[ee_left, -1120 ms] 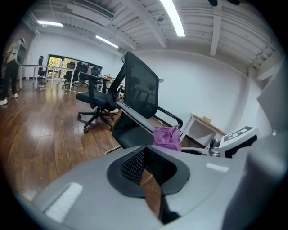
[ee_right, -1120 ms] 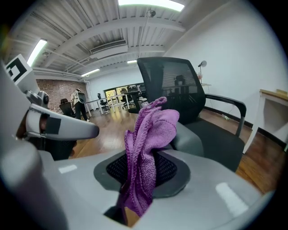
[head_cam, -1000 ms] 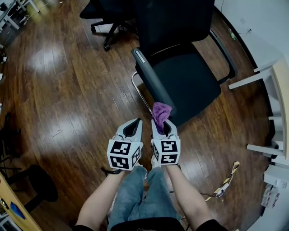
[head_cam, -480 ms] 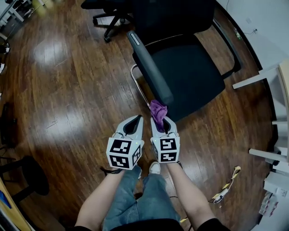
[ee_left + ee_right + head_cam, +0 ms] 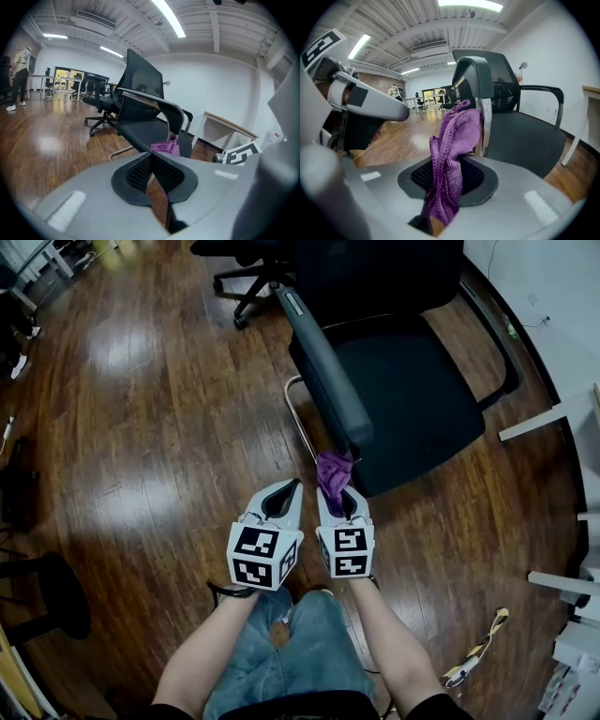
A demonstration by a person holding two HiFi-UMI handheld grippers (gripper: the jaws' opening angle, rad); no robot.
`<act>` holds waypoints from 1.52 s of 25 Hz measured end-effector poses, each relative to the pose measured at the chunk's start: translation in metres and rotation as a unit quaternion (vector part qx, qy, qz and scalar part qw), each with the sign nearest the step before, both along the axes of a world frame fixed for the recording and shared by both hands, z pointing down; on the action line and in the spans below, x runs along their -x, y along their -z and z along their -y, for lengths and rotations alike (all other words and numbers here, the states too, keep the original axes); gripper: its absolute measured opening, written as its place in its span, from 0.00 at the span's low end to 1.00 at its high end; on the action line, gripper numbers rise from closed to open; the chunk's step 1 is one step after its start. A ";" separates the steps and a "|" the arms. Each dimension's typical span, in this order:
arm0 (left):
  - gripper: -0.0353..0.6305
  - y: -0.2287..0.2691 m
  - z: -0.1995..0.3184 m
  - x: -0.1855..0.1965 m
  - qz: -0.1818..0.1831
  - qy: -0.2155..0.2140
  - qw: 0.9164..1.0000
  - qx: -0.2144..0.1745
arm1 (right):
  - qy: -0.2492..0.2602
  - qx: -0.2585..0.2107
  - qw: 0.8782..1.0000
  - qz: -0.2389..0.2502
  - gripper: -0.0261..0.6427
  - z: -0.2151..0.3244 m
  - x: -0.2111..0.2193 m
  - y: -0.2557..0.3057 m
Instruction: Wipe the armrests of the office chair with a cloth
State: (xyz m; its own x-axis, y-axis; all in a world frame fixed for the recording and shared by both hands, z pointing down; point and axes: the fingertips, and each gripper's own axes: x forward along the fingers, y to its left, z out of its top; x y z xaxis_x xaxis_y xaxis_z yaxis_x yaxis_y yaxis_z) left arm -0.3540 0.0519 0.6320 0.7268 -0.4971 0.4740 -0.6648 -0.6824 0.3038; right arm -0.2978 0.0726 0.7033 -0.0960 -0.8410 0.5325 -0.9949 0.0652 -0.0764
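Note:
A black office chair [image 5: 412, 390] stands ahead of me, with its near grey armrest [image 5: 323, 371] running toward me and the far armrest [image 5: 502, 343] on the other side. My right gripper [image 5: 339, 495] is shut on a purple cloth [image 5: 333, 470], whose free end hangs just below the front end of the near armrest [image 5: 474, 77]. The purple cloth [image 5: 454, 154] bunches upward from between the jaws. My left gripper [image 5: 284, 493] hovers beside the right one, shut and holding nothing. From the left gripper view the chair [image 5: 140, 108] and the cloth [image 5: 166, 147] show ahead.
Dark wooden floor [image 5: 159, 446] surrounds the chair. A second wheeled chair [image 5: 244, 268] stands behind it. White desk legs [image 5: 553, 418] are at the right, a yellow-black strap [image 5: 478, 652] lies on the floor, and a black stool [image 5: 52, 596] stands at the left.
The chair and armrest have shifted right and slightly nearer in the head view. Both grippers have stayed side by side, the cloth still gripped and now just under the armrest's front end.

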 end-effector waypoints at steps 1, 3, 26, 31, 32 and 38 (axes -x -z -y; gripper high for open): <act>0.06 0.001 0.000 0.000 0.001 0.001 1.000 -0.002 | 0.001 -0.001 1.000 -0.001 0.19 -0.001 0.000 0.002; 0.06 0.010 -0.002 0.000 0.005 0.002 1.000 -0.008 | 0.000 -0.004 1.000 -0.002 0.19 -0.003 -0.002 0.012; 0.06 0.325 -0.136 0.027 -0.046 0.052 0.992 -0.109 | 0.045 -0.170 0.984 0.017 0.19 -0.117 0.037 0.406; 0.06 0.360 -0.176 0.056 -0.046 0.047 0.988 -0.140 | 0.052 -0.196 0.979 0.021 0.18 -0.163 0.069 0.449; 0.06 0.366 -0.183 0.063 -0.049 0.047 0.987 -0.145 | 0.052 -0.200 0.978 0.021 0.18 -0.171 0.077 0.454; 0.06 0.396 -0.233 0.101 -0.069 0.047 0.985 -0.154 | 0.024 -0.214 0.977 -0.001 0.17 -0.229 0.105 0.484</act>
